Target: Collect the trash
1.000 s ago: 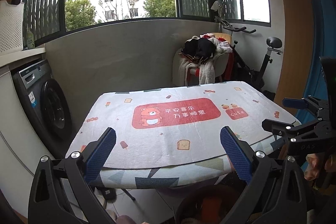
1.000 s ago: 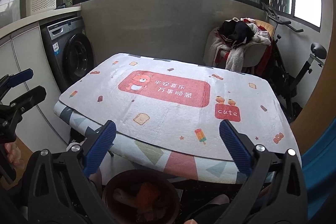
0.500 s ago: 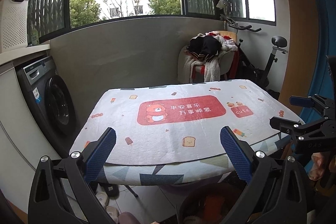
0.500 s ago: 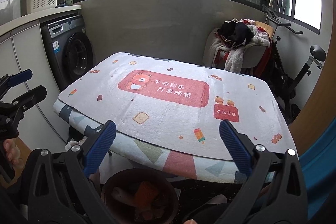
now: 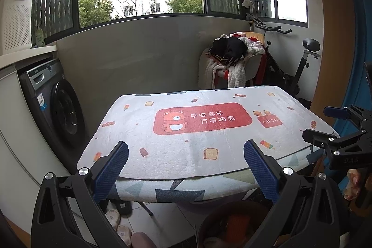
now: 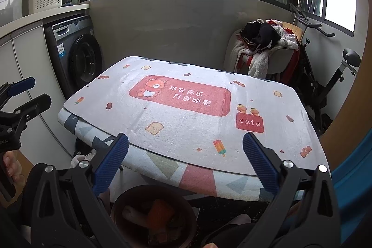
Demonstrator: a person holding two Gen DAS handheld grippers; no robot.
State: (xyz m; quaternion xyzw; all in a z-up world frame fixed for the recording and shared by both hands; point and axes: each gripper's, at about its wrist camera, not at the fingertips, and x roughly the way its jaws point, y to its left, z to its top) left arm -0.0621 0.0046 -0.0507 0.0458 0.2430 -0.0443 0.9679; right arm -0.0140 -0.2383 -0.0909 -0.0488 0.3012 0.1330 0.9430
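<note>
bin [image 6: 153, 215] contents indistinct, rim cut off | left gripper [image 5: 186, 169] empty | right gripper [image 6: 186, 166] empty

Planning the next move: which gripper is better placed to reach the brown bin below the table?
Right, probably. The right gripper is open with the brown bin nearly centred below its fingers; from the left gripper, also open, it sits off right.
</note>
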